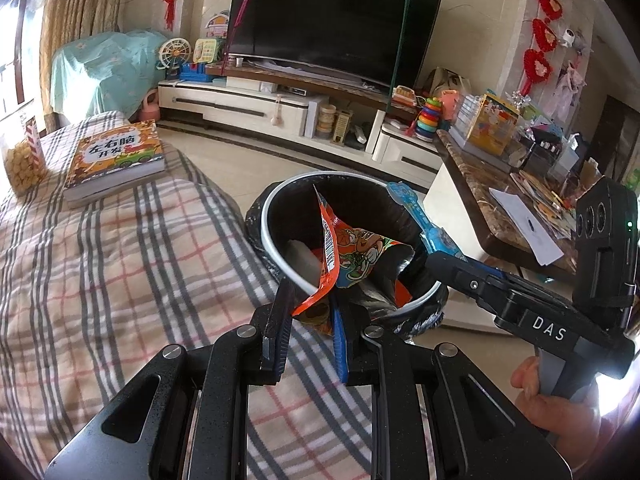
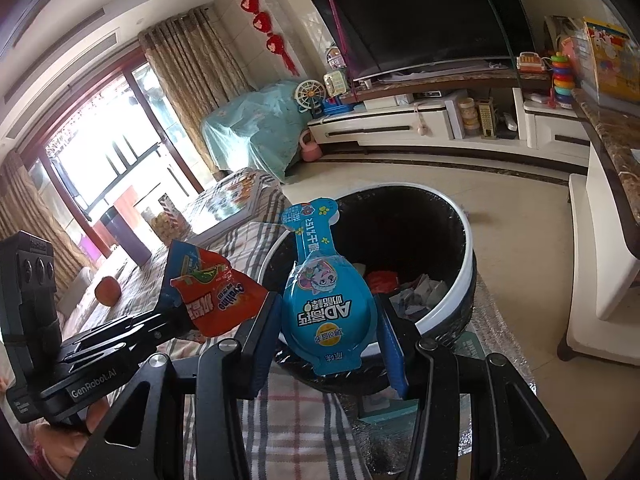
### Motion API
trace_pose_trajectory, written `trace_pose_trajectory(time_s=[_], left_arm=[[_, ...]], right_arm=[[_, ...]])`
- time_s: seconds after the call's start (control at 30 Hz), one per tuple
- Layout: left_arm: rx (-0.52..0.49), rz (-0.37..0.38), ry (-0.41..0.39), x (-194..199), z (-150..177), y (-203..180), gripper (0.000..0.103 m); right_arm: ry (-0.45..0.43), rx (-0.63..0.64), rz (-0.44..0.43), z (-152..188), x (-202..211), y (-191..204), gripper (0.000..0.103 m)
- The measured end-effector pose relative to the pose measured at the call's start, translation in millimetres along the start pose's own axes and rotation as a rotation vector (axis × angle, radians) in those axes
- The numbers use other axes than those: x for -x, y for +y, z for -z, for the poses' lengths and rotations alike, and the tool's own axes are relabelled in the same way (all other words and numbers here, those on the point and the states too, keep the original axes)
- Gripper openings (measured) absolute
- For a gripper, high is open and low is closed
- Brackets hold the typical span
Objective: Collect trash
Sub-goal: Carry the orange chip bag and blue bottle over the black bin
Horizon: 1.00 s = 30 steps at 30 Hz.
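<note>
My left gripper (image 1: pixel 312 308) is shut on an orange snack wrapper (image 1: pixel 352 252) and holds it over the near rim of a round white bin with a black liner (image 1: pixel 276 204). The wrapper also shows in the right wrist view (image 2: pixel 208 292). My right gripper (image 2: pixel 326 320) is shut on a blue snack packet (image 2: pixel 326 300) and holds it over the bin's (image 2: pixel 460 292) near rim. The packet's top also shows in the left wrist view (image 1: pixel 416 208). Some trash (image 2: pixel 416 284) lies at the bottom of the bin.
A plaid-covered sofa (image 1: pixel 100 272) lies left of the bin, with a book (image 1: pixel 116 156) and a jar of snacks (image 1: pixel 22 160) on it. An orange fruit (image 2: pixel 107 290) rests on the sofa. A cluttered marble-top table (image 1: pixel 488 200) stands right of the bin. A TV unit (image 1: pixel 280 104) lines the far wall.
</note>
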<state>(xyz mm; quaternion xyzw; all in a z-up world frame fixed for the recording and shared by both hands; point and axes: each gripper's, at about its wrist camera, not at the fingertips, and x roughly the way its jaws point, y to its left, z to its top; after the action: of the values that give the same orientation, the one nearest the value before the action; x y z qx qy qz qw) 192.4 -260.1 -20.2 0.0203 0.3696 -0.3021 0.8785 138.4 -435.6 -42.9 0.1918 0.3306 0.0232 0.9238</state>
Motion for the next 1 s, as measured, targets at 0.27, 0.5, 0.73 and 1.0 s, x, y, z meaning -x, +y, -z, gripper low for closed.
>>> trace_pose_trajectory(time_s=[0.27, 0.5, 0.73, 1.0], left_arm=[[0.007, 0.005, -0.004, -4.0, -8.8, -1.0, 0.017], [0.006, 0.0, -0.006, -10.0, -16.7, -0.7, 0.017], [0.0, -0.009, 0.008, -19.9, -19.3, -2.8, 0.017], [-0.009, -0.014, 0.023, -28.6, -21.7, -8.2, 0.017]], right_arm=[[0.005, 0.001, 0.01, -6.2, -2.6, -5.0, 0.047], [0.016, 0.011, 0.022, -11.2, -7.5, -6.1, 0.047], [0.02, 0.019, 0.036, -21.0, -10.9, -10.3, 0.047], [0.028, 0.03, 0.045, -25.3, -14.8, -11.7, 0.047]])
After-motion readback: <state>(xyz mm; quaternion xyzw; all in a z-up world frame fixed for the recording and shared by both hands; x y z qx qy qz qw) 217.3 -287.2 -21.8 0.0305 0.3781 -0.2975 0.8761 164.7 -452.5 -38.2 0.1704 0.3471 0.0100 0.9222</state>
